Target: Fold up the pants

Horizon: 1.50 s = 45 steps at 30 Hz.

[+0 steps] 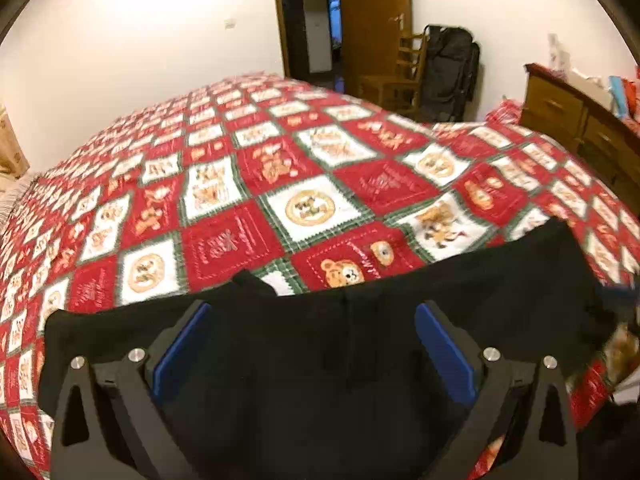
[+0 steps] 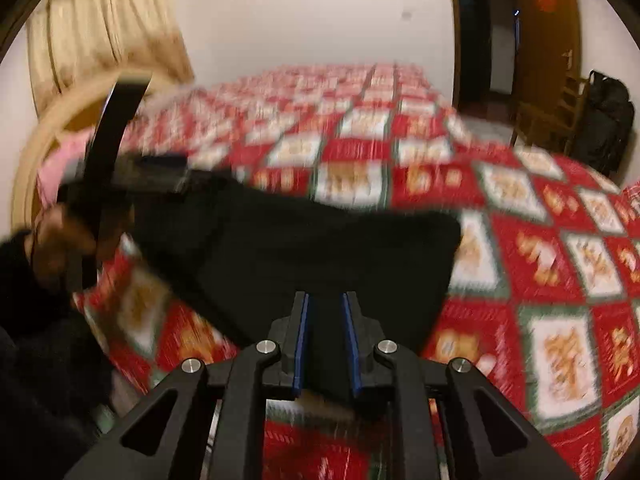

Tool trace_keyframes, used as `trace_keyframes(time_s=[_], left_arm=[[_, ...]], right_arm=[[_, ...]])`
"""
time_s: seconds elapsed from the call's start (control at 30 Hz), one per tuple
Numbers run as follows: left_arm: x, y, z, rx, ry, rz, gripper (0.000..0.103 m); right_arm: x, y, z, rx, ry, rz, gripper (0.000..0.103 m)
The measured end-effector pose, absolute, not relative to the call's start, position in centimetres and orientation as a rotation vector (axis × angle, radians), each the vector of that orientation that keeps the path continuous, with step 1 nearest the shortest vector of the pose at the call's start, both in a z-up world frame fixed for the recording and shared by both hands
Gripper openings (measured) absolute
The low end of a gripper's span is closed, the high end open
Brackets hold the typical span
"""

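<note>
Blue-padded fingers (image 2: 349, 320) of the right gripper (image 2: 326, 312) stood nearest the lens in the right wrist view, drawn close together with only a narrow gap. Black fabric of the pants (image 2: 304, 248) filled that gap, and the pads pressed on it, so the right gripper had a pinch on the cloth. From there the pants spread away across the bedspread (image 2: 560, 248), a red, white and green patchwork with bear prints, and ran up to the left gripper (image 2: 132, 176), seen in heavy blur at the left edge with a hand (image 2: 60, 240) behind it. Whether that gripper touched the cloth there could not be told from this blurred view.

From the left wrist camera, the left gripper (image 1: 316, 312) showed its jaws spread wide, the blue pads (image 1: 444, 352) far apart at either side. The pants (image 1: 320, 360) lay beneath and between them as a broad black sheet on the bedspread (image 1: 240, 200), and neither pad pressed on the fabric. One small corner of the cloth stuck up at the far edge.

Beyond the bed stood a wooden dresser (image 1: 568, 116) with a clutter of items on top, too blurred to name. A wooden chair (image 1: 396, 80) and a black bag (image 1: 448, 72) sat near the open door (image 1: 372, 20).
</note>
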<state>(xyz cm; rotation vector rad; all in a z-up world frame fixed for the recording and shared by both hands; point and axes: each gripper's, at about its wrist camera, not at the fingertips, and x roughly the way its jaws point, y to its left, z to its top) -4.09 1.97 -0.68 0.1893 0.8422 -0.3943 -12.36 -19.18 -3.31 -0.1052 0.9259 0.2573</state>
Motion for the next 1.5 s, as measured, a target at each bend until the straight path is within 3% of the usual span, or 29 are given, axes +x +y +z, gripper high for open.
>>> trace_keyframes(time_s=[0.2, 0.43, 0.63, 1.07, 1.27, 1.37, 1.5], left_arm=[[-3.7, 2.8, -4.2, 0.164, 0.941, -0.323, 0.103], [-3.7, 3.1, -3.5, 0.124, 0.938, -0.287, 0.103], [-3.1, 2.1, -4.2, 0.16, 0.932, -0.227, 0.103], [-2.8, 3.0, -4.2, 0.085, 0.985, -0.23, 0.103], [-2.9, 4.5, -3.4, 0.077, 0.986, -0.214, 0.103], [-2.9, 6.7, -2.7, 0.069, 0.967, -0.159, 0.103], [-2.8, 12.5, -2.2, -0.024, 0.929, -0.052, 0.103]], right_arm=[[-12.5, -20.3, -4.8, -0.086, 0.991, 0.241, 0.015], [-7.8, -19.0, -0.9, -0.054, 0.832, 0.237, 0.018], [-2.6, -18.2, -5.9, -0.112, 0.971, 0.099, 0.018], [-4.9, -14.1, -3.5, -0.058, 0.848, 0.187, 0.018], [-6.1, -8.8, -7.3, -0.119, 0.935, 0.357, 0.019], [-6.7, -8.3, -7.8, -0.136, 0.888, 0.367, 0.029], [-7.1, -8.1, -7.8, -0.147, 0.874, 0.379, 0.035]])
